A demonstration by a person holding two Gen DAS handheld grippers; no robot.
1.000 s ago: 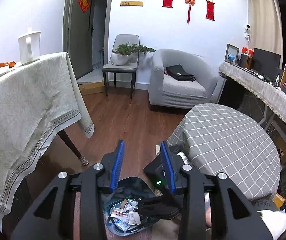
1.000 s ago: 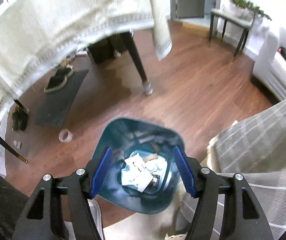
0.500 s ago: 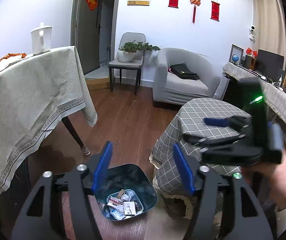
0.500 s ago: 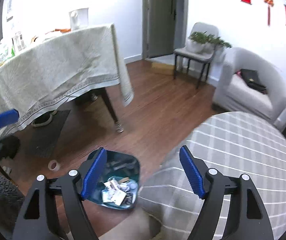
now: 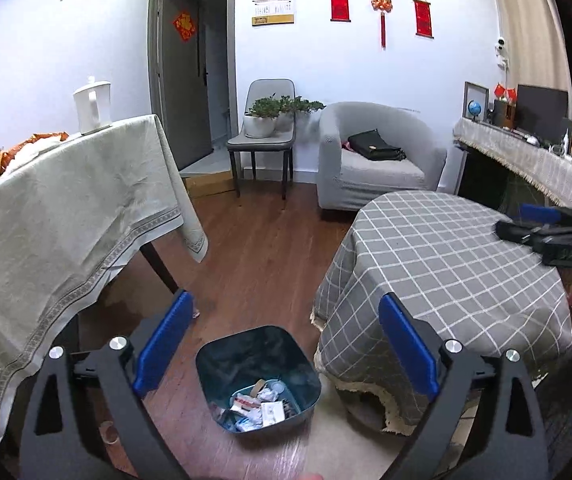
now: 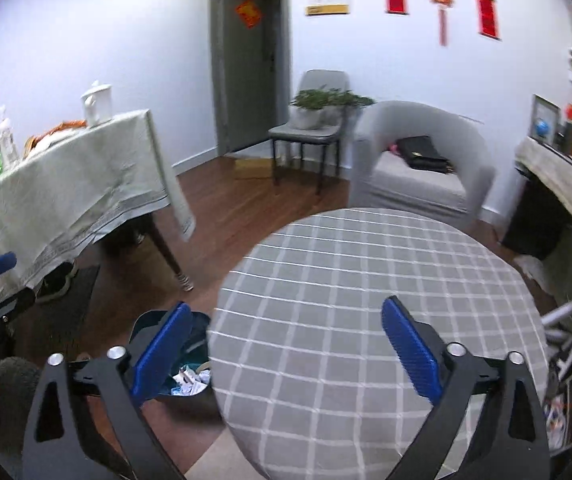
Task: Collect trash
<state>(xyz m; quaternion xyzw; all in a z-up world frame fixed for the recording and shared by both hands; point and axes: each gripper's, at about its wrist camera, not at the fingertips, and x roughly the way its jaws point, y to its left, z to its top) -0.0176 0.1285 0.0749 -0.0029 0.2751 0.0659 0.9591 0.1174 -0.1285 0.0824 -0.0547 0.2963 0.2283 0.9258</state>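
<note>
Left wrist view: left tongs (image 5: 282, 340) spread wide, having just been opening, nothing between the blue pads; the trash bin (image 5: 258, 376) sits on the floor just beside the round table (image 5: 446, 264), wrappers and paper heaped at its bottom; the right tongs (image 5: 546, 232) show at the far right edge over the checked cloth.
Right wrist view: right tongs (image 6: 282, 344) likewise splayed and empty, jaws just opened, hanging above the bare checked cloth; the bin (image 6: 182, 360) peeks out at the table's left edge.
Doing it well: the drop looks finished, I judge; scan the cloth and floor for leftover scraps, keep both tongs spread on approach, and close only once a piece sits squarely between the pads.
</note>
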